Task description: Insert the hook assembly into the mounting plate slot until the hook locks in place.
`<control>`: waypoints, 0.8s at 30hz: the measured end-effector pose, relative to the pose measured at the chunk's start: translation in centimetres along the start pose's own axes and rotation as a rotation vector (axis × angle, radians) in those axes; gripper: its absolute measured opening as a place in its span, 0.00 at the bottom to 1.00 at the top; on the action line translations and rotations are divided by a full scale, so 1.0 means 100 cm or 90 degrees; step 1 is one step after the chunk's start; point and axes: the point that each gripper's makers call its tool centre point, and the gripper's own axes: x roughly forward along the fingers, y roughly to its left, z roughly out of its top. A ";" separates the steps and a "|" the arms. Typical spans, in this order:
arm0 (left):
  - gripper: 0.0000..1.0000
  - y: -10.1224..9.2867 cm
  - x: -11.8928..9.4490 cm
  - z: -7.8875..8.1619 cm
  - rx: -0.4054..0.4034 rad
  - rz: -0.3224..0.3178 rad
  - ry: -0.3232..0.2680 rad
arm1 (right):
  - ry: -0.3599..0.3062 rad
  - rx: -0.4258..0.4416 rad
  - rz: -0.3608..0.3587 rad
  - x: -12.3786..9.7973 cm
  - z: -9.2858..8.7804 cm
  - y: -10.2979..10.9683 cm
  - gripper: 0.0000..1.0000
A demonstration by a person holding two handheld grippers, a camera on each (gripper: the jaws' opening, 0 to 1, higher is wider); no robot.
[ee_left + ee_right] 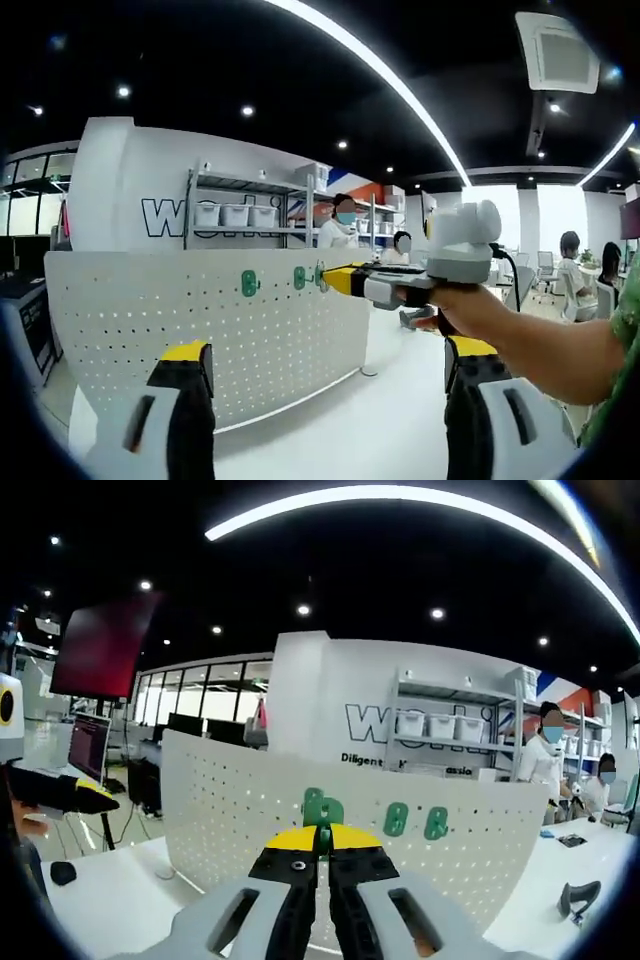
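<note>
A white pegboard stands upright on a white bench, with its long edge along the bench top. Three green hooks are fixed near the board's upper edge. The right gripper has its yellow-tipped jaws narrowed on a fourth green hook, pressed against the board near the upper edge. In the left gripper view the right gripper, held in a hand, meets the board's upper corner. The left gripper hangs apart, jaws spread wide.
</note>
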 end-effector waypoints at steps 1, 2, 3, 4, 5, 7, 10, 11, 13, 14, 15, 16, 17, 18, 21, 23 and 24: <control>0.98 0.001 0.000 -0.002 0.000 0.001 0.003 | -0.006 0.001 -0.006 0.005 0.001 -0.002 0.01; 0.97 0.002 0.000 -0.003 0.000 0.001 0.006 | -0.008 0.002 -0.009 0.008 0.001 -0.002 0.01; 0.97 0.002 0.000 -0.005 0.000 0.001 0.008 | -0.010 0.002 -0.014 0.012 0.001 -0.004 0.01; 0.97 0.003 0.000 -0.006 -0.002 0.000 0.011 | -0.012 0.001 -0.020 0.017 0.001 -0.005 0.01; 0.97 0.004 0.000 -0.008 -0.002 0.000 0.014 | -0.015 0.000 -0.025 0.022 0.000 -0.007 0.01; 0.97 0.006 0.001 -0.009 -0.003 0.001 0.017 | -0.015 0.002 -0.030 0.031 -0.002 -0.009 0.01; 0.97 0.011 0.001 -0.011 -0.006 0.004 0.020 | -0.022 -0.010 -0.049 0.044 -0.004 -0.015 0.01; 0.97 0.012 0.001 -0.011 -0.006 0.004 0.020 | -0.024 -0.010 -0.053 0.046 -0.004 -0.016 0.01; 0.97 0.014 0.001 -0.012 -0.007 0.005 0.022 | -0.032 -0.006 -0.062 0.052 -0.003 -0.020 0.01; 0.97 0.015 0.002 -0.014 -0.008 0.004 0.023 | -0.035 -0.006 -0.067 0.056 -0.003 -0.022 0.01; 0.97 0.016 0.002 -0.015 -0.009 0.005 0.025 | -0.034 -0.009 -0.071 0.060 -0.004 -0.024 0.01; 0.97 0.018 0.003 -0.016 -0.011 0.005 0.026 | -0.032 -0.010 -0.075 0.062 -0.006 -0.026 0.01; 0.97 0.018 0.004 -0.017 -0.012 0.005 0.026 | -0.032 -0.011 -0.078 0.065 -0.007 -0.027 0.01; 0.96 0.019 0.004 -0.017 -0.014 0.004 0.026 | -0.031 -0.011 -0.081 0.069 -0.009 -0.029 0.01; 0.96 0.021 0.006 -0.019 -0.017 0.003 0.028 | -0.038 -0.038 -0.092 0.074 -0.010 -0.031 0.01; 0.96 0.021 0.007 -0.020 -0.018 0.002 0.029 | -0.039 -0.036 -0.093 0.078 -0.012 -0.031 0.01; 0.96 0.022 0.008 -0.020 -0.019 0.002 0.029 | -0.037 -0.038 -0.092 0.079 -0.014 -0.030 0.01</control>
